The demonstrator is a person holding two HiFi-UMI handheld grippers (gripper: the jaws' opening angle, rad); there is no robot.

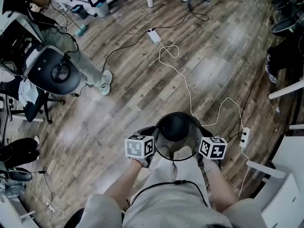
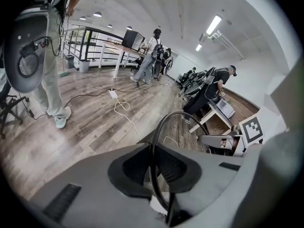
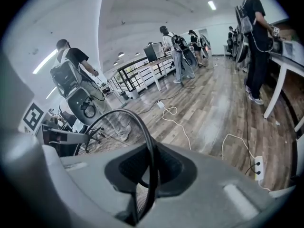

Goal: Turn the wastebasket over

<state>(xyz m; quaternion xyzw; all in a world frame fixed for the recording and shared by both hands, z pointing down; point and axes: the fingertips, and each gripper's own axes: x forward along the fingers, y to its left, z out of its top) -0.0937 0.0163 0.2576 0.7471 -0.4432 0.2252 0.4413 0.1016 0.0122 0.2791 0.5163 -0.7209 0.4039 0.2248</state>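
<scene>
Both tools are clamped on the mesh wastebasket point(image 1: 175, 127): left tool point(image 1: 153, 145) and right tool point(image 1: 199, 146) grip opposite sides of its rim. It hangs between them, mouth facing you, both hands equally near.

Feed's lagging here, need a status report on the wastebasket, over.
Left gripper and right gripper: jaws shut on opposite sides of the rim. Wastebasket held between them, mouth up, not yet turned over. White cable on floor beyond, not touching.

White cable point(image 1: 186, 87) + pwr strip point(image 1: 244, 137) on wood floor point(image 1: 118, 118); office chair point(image 1: 53, 73) left.
</scene>
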